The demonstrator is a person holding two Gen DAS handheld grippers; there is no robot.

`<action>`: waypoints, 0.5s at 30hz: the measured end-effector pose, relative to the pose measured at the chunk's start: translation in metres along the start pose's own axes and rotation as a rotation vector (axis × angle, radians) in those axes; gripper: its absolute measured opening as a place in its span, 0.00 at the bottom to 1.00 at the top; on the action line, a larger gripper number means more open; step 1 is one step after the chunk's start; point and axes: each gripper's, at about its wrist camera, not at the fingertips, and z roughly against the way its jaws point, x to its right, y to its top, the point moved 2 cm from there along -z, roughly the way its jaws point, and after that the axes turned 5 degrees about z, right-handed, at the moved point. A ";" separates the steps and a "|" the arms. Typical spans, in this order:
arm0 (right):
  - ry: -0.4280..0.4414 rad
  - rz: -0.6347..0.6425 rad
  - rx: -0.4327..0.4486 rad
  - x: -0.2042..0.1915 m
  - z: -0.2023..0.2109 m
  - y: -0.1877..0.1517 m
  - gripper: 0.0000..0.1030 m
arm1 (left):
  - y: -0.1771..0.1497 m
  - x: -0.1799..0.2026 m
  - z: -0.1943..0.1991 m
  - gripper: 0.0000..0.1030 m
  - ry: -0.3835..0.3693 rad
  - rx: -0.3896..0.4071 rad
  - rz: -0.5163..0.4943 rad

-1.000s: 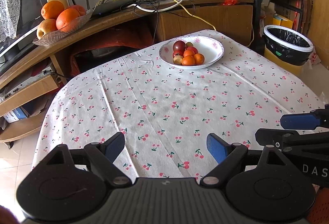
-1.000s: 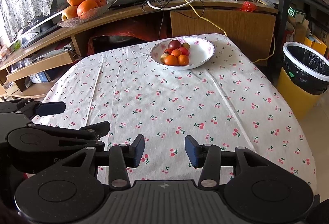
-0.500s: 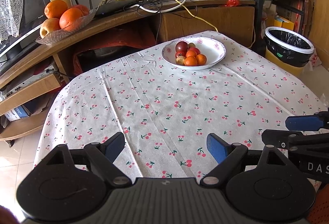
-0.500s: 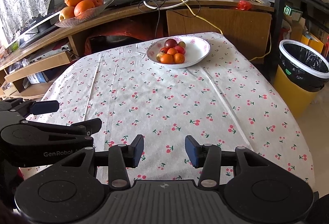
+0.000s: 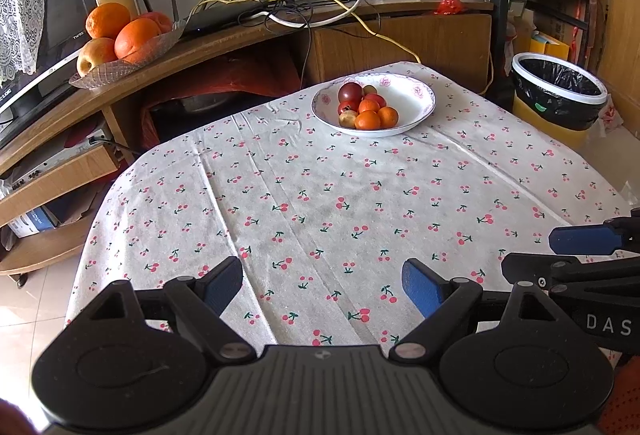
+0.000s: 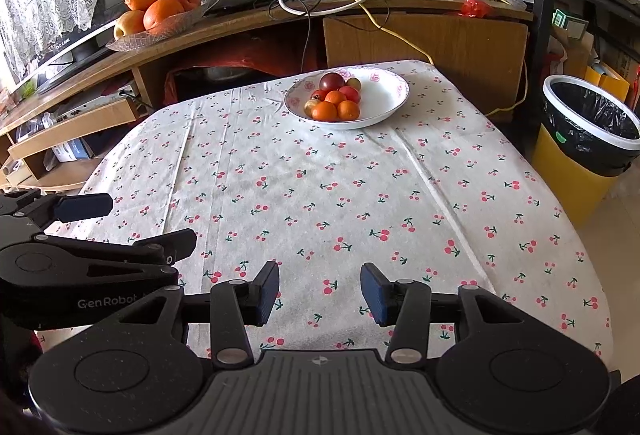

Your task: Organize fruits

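Note:
A white bowl with pink flowers point(image 5: 416, 103) point(image 6: 384, 99) sits at the far end of the cherry-print tablecloth point(image 5: 328, 195) point(image 6: 320, 187). It holds several small fruits point(image 5: 366, 109) point(image 6: 334, 99): orange ones, red ones and a dark plum. My left gripper point(image 5: 322, 285) hangs open over the near edge of the table, nothing between its fingers. My right gripper point(image 6: 319, 289) is open too, at the near edge, and shows beside the left one as a blue-tipped finger point(image 5: 580, 240). The left gripper also appears in the right wrist view point(image 6: 84, 206).
A glass dish of oranges and an apple point(image 5: 120, 35) point(image 6: 156, 13) stands on the wooden shelf behind the table, beside a router and tangled cables point(image 5: 272, 5). A yellow bin with a black liner point(image 5: 560, 95) point(image 6: 588, 139) stands right of the table.
Both grippers have drawn back slightly and risen, so the bowl looks a little farther off. Both stay open and hold nothing.

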 end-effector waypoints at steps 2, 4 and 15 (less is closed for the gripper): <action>0.000 0.001 0.000 0.000 0.000 0.000 0.40 | 0.000 0.000 0.000 0.92 -0.001 0.000 0.001; 0.001 0.001 0.000 0.000 0.000 0.000 0.40 | 0.000 0.000 0.001 0.92 -0.003 0.000 0.000; 0.007 0.001 -0.005 -0.002 -0.002 -0.002 0.40 | -0.001 0.002 0.000 0.92 -0.005 -0.002 -0.008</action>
